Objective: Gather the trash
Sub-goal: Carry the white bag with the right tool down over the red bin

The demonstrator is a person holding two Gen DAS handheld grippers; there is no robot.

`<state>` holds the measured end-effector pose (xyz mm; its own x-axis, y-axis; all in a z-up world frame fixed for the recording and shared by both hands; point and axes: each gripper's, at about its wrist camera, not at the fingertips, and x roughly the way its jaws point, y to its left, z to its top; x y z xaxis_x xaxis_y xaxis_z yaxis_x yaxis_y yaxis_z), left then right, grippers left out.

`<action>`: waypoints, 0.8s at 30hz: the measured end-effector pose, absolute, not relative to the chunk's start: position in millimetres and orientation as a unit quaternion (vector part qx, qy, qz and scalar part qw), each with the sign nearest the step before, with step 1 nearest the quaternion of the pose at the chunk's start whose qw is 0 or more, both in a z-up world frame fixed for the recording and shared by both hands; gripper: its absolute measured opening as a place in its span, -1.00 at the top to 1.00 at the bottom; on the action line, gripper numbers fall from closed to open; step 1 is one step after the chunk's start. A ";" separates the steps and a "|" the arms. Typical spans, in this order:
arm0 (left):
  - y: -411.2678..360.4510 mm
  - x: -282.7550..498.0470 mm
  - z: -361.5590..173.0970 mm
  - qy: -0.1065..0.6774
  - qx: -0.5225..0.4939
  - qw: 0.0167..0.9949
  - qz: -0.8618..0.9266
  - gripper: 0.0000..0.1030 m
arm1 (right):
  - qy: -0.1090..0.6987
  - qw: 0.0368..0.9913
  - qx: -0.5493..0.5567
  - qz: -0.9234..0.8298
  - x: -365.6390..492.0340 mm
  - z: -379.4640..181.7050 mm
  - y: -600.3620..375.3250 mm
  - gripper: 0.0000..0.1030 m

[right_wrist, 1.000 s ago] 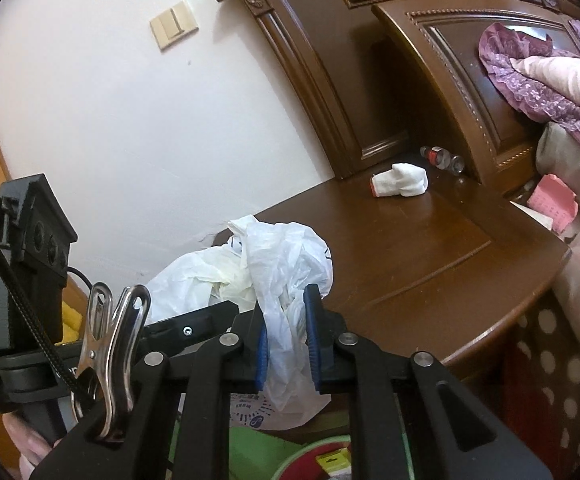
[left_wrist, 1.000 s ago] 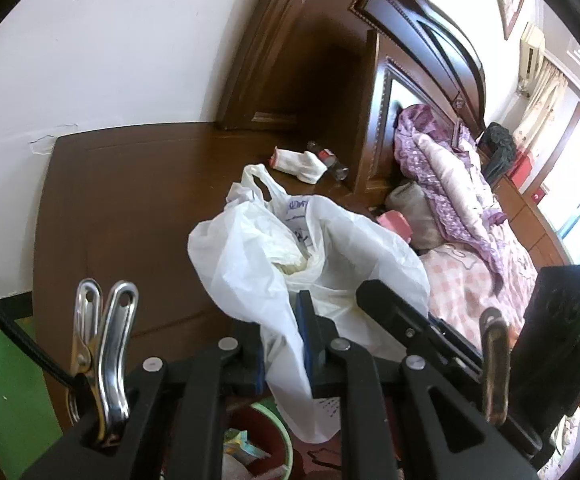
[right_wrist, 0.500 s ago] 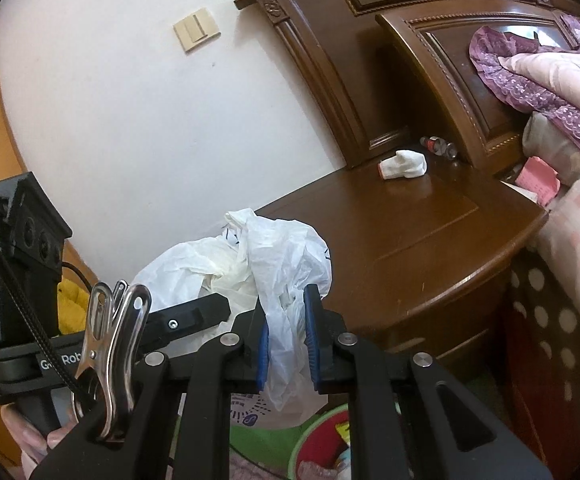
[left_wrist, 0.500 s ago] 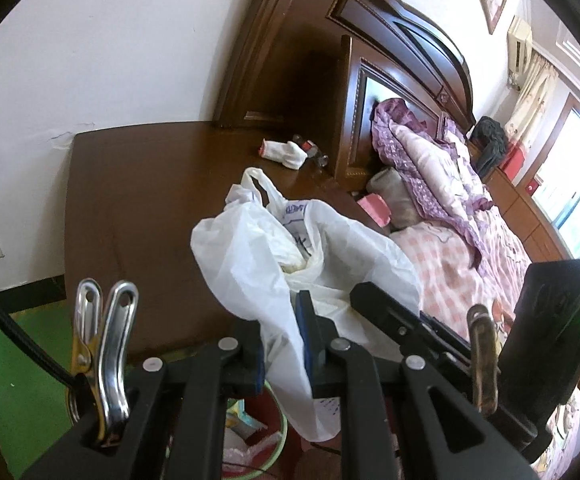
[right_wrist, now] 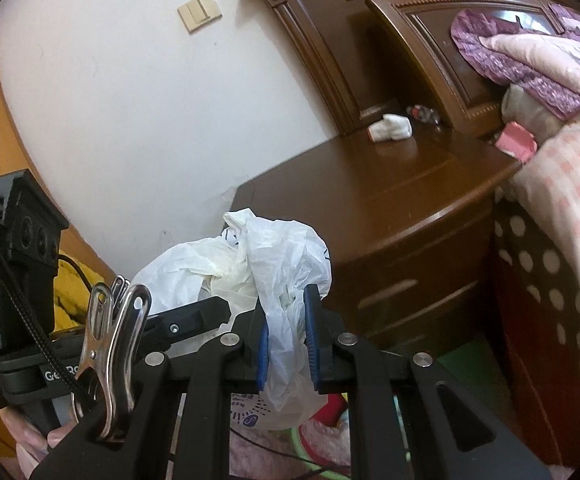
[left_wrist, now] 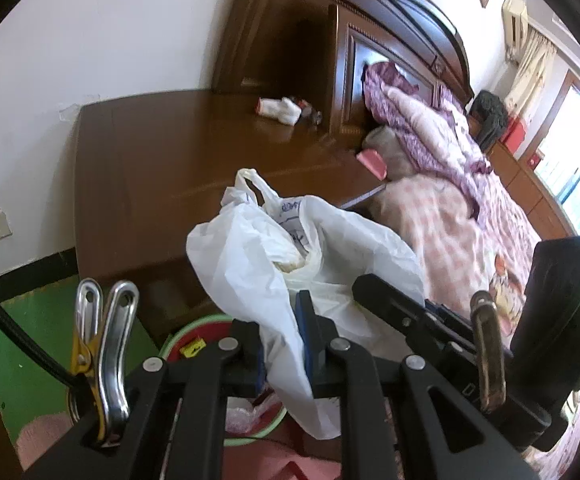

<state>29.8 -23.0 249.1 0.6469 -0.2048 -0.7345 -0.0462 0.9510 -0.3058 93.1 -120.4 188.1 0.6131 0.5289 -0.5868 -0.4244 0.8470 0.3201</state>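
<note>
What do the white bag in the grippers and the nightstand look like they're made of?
White bag: thin plastic film, likely; it crinkles, is faintly translucent and drapes limp.
Nightstand: dark brown wood or wood veneer, glossy varnish; window light reflects off its top.

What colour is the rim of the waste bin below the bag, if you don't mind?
Light green, around a red bin; the left wrist view shows it best.

The right gripper [right_wrist: 286, 346] pinches a fold of the white plastic bag [right_wrist: 278, 264] between its blue pads [right_wrist: 310, 344], above a green-rimmed bin [right_wrist: 309, 454] on the floor, while a white crumpled wrapper [right_wrist: 391, 128] lies far back on the brown nightstand [right_wrist: 389, 200].
</note>
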 end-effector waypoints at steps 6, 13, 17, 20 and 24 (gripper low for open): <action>-26.2 16.4 224.8 0.437 -0.146 0.886 -0.044 0.74 | 0.371 0.889 0.072 0.257 80.1 170.0 -122.0 0.69; -23.4 12.3 193.7 0.459 -0.147 0.875 -0.038 0.74 | 0.394 0.883 0.061 0.248 75.9 147.5 -118.3 0.69; -24.9 13.5 173.3 0.474 -0.141 0.869 -0.034 0.74 | 0.411 0.877 0.056 0.242 77.0 129.9 -117.0 0.69; -26.1 14.1 158.5 0.483 -0.143 0.863 -0.035 0.74 | 0.424 0.872 0.055 0.238 76.9 117.1 -117.4 0.69; -27.7 17.4 136.9 0.496 -0.145 0.855 -0.037 0.74 | 0.441 0.866 0.057 0.230 79.1 98.8 -121.6 0.69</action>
